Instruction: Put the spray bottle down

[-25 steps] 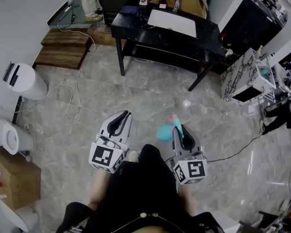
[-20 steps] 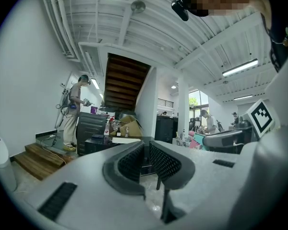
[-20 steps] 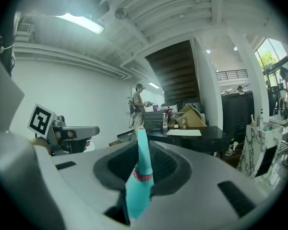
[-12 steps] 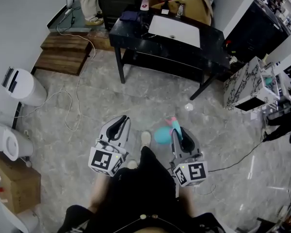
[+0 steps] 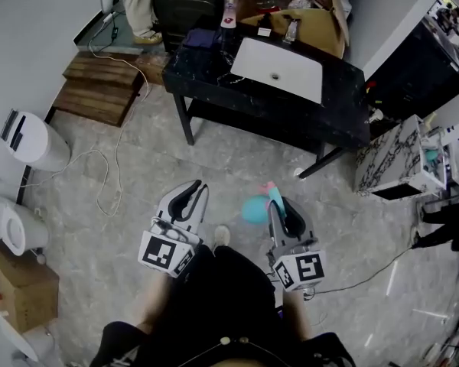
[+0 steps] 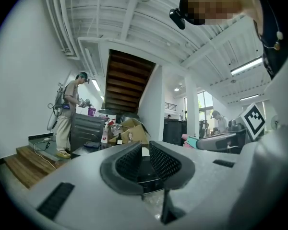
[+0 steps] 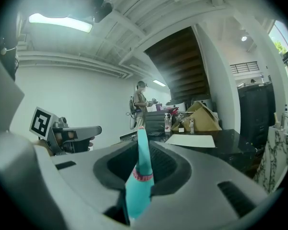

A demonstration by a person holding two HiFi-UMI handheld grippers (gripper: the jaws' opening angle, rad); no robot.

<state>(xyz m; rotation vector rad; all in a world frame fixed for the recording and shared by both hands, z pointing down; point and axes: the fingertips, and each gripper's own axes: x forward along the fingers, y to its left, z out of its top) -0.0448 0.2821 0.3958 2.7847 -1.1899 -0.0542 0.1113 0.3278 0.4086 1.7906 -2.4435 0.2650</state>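
— Where is the teal plastic spray bottle (image 7: 138,178)?
— The right gripper (image 5: 278,203) pinches its narrow upper part. Its round body hangs over the grey marble floor (image 5: 130,182), near the black table (image 5: 291,109).
— And the left gripper (image 6: 144,153)?
— Its jaws stand slightly apart, empty.

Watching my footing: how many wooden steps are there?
2, both left of the black table: the far step and the near step just before it. More may be hidden.
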